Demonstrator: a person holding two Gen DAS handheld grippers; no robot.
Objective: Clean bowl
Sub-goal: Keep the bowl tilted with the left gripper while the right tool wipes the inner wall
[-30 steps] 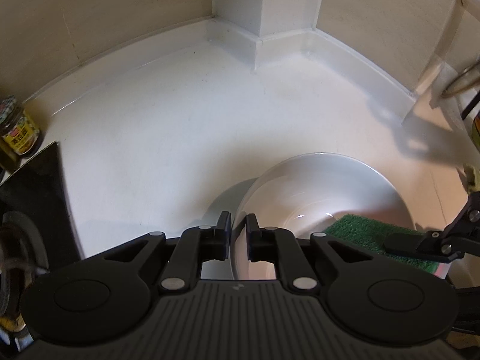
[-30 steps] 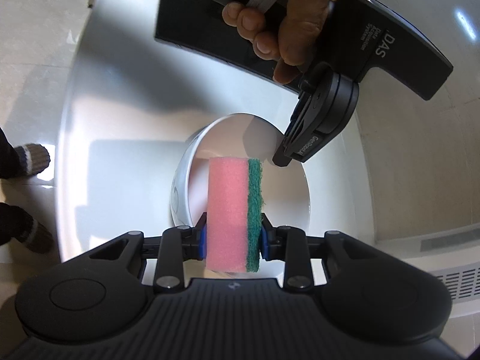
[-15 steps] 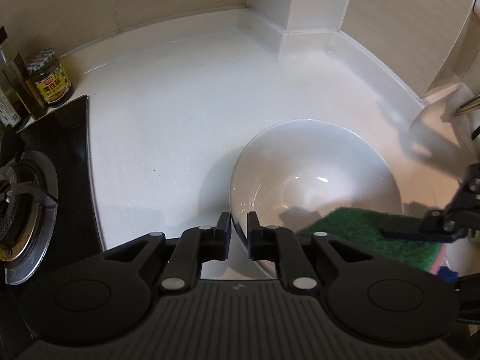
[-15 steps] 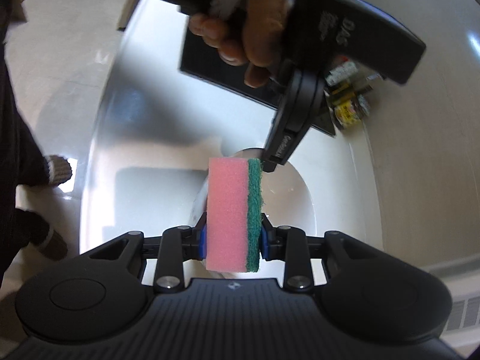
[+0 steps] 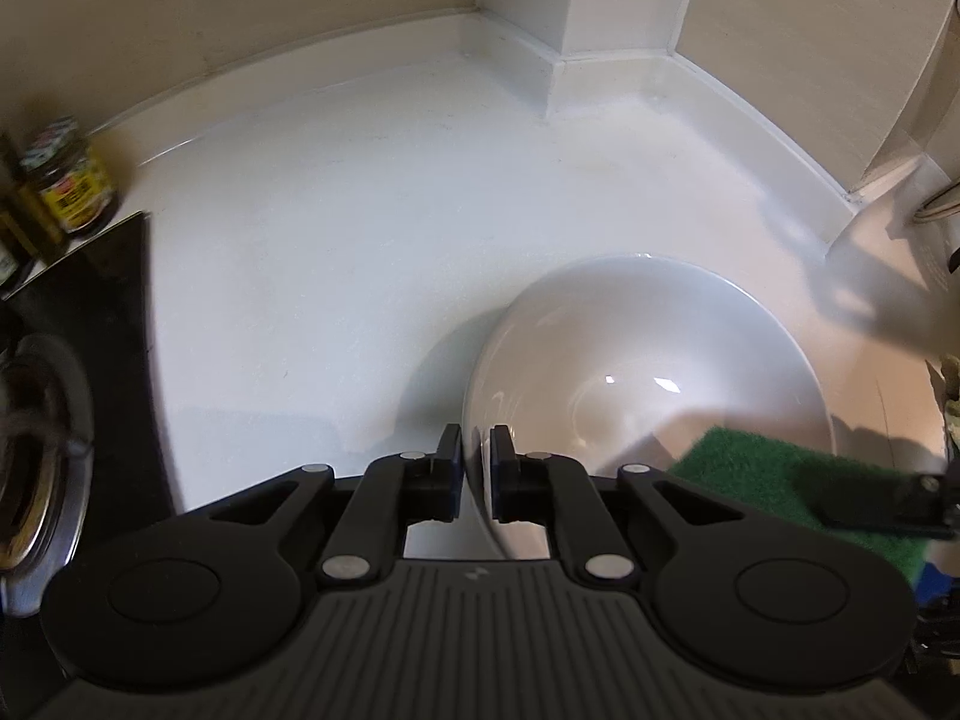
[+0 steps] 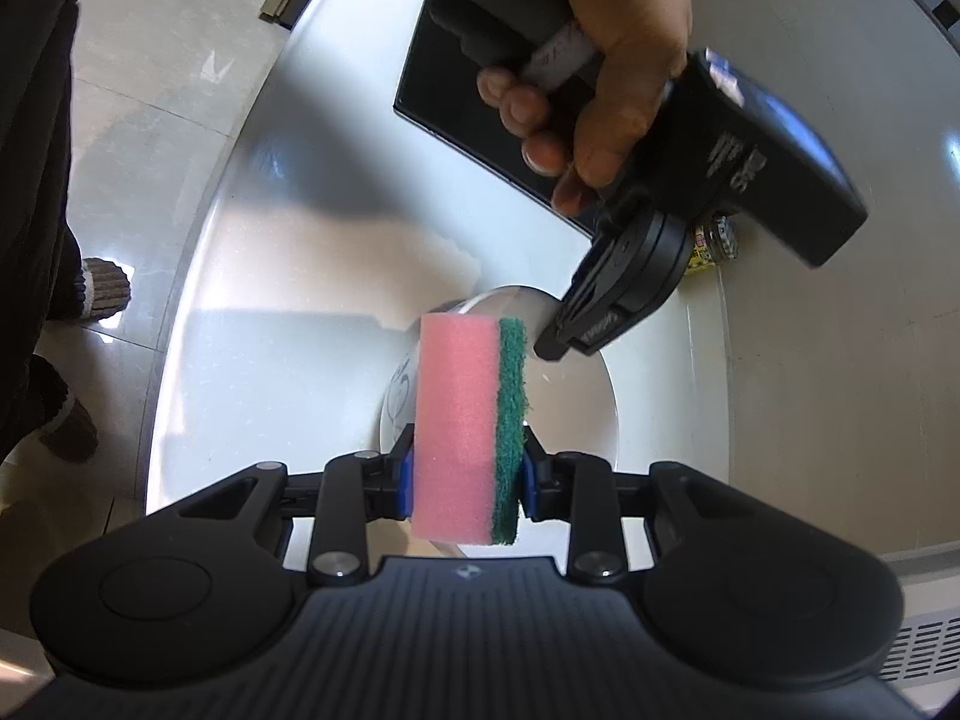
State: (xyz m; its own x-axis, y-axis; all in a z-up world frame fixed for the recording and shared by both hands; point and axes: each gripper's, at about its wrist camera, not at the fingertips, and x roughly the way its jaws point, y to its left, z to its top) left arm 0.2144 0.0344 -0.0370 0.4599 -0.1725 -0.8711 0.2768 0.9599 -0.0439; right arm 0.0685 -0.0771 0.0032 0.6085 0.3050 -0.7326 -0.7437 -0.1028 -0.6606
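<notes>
White bowl [image 5: 648, 360] on the pale surface [image 5: 360, 252], near its front edge, tipped up on one side. Left tool [image 5: 477, 468] pinched on the near rim, one finger outside the wall, one inside, gap no wider than the wall itself. Right tool [image 6: 465, 480] clamped across a sponge [image 6: 468, 420], pink foam one side, green scrub pad the other, both fingers pressed into its flanks; sponge poised over the bowl's open mouth, not clearly touching the inside yet.

Bowl: glazed ceramic by the look of it, smooth, glossy, with bright highlights in the well. Likely stiff, fairly heavy for a rim pinch, slippery under hard pads, and breakable if dropped on the hard surface. Best hold probably right where it is, on the rim, deep enough for the pads to bear on both faces of the wall; a shallow grip liable to slide once the sponge pushes. Round, wide and shallow-sided, with a faint printed mark on the outer wall in the right wrist view.

Sponge: soft, light, squashy, open-pored foam, coarse fibrous pad; easy to hold, prone to bending under pressure.

Elsewhere: black glass cooktop [image 5: 114, 312] and a burner [image 5: 30, 462] on the left, a yellow-labelled jar [image 5: 69, 183] beyond it, beige wall behind.
</notes>
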